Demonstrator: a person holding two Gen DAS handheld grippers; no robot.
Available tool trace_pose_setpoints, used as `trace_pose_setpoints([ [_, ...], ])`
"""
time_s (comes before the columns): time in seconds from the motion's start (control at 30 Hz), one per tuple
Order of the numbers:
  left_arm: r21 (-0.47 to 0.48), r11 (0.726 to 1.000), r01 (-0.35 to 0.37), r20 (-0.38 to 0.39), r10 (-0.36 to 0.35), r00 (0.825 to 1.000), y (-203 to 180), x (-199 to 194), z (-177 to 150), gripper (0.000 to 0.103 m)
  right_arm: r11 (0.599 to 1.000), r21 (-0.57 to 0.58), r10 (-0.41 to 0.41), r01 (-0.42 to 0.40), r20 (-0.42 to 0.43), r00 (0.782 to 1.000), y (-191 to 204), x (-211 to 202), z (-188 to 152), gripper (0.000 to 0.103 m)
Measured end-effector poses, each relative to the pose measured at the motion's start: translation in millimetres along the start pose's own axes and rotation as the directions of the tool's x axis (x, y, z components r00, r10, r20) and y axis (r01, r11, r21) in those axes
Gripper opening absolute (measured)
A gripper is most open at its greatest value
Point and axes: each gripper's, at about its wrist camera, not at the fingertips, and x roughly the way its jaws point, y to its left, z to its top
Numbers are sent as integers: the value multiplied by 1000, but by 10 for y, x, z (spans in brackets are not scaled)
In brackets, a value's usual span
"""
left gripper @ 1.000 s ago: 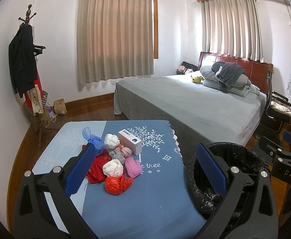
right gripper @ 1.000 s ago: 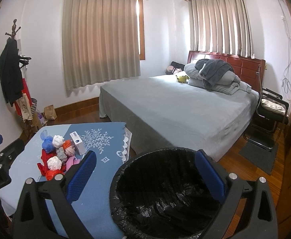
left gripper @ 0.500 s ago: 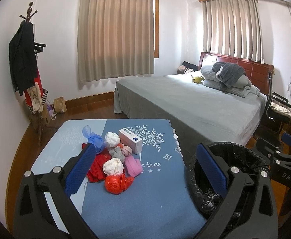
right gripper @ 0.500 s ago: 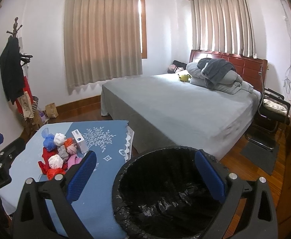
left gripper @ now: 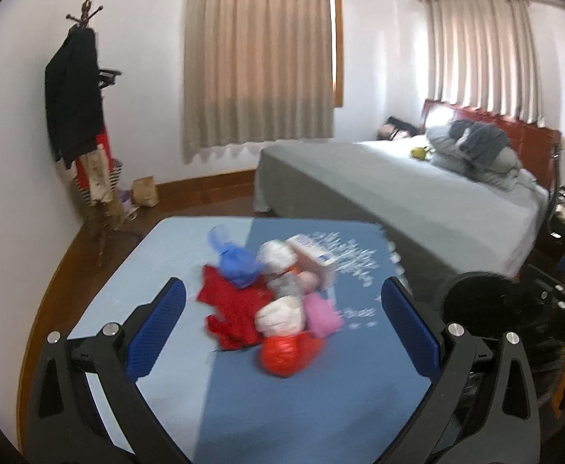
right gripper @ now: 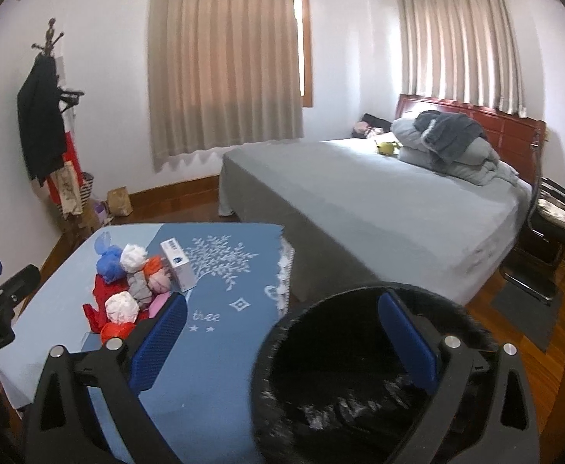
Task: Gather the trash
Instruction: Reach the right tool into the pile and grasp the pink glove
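Two hand-held grippers face a heap of trash point(left gripper: 278, 301) lying on a blue-clothed table point(left gripper: 282, 406) beside a bed point(right gripper: 379, 201). Left gripper point(left gripper: 282, 321), jaws spread wide and empty, points at the heap, with the nearest red bag point(left gripper: 286, 352) between its fingers' lines but not touched. Right gripper point(right gripper: 282, 340), jaws likewise apart and holding nothing, hangs over the black-lined bin point(right gripper: 360, 386) at the table's right edge. Heap contents: crumpled white wads point(right gripper: 122, 307), a knotted blue bag point(right gripper: 108, 265), a pink piece point(left gripper: 321, 315), a small carton point(right gripper: 178, 265). Judged light, soft and compressible; the films may slip, so a pinch across a wad's middle or a bag's knot seems best, and the stiff carton across its narrow faces
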Motion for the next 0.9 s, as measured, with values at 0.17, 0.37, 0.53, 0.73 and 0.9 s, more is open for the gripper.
trace_pose_setpoints([
  [0.17, 17, 998, -60, -24, 60, 998, 242, 262, -107, 98, 998, 9, 63, -63, -12, 998, 247, 346, -65, 97],
  [0.37, 2, 996, -91, -13, 91, 996, 466, 592, -177, 98, 995, -11, 99, -100, -46, 994, 591, 874, -166, 91],
  [0.53, -1, 995, -100, -27, 100, 995, 546, 878, -239, 98, 992, -55, 109, -116, -112, 988, 879, 1282, -301, 89],
  [0.73, 0, 992, -127, -74, 126, 989, 675, 1161, -306, 98, 987, -73, 131, -145, -169, 977, 1118, 1588, -379, 87],
  [0.9, -31, 989, -147, -116, 142, 983, 837, 1336, -393, 98, 979, -93, 153, -179, -236, 960, 1289, 1799, -477, 79],
])
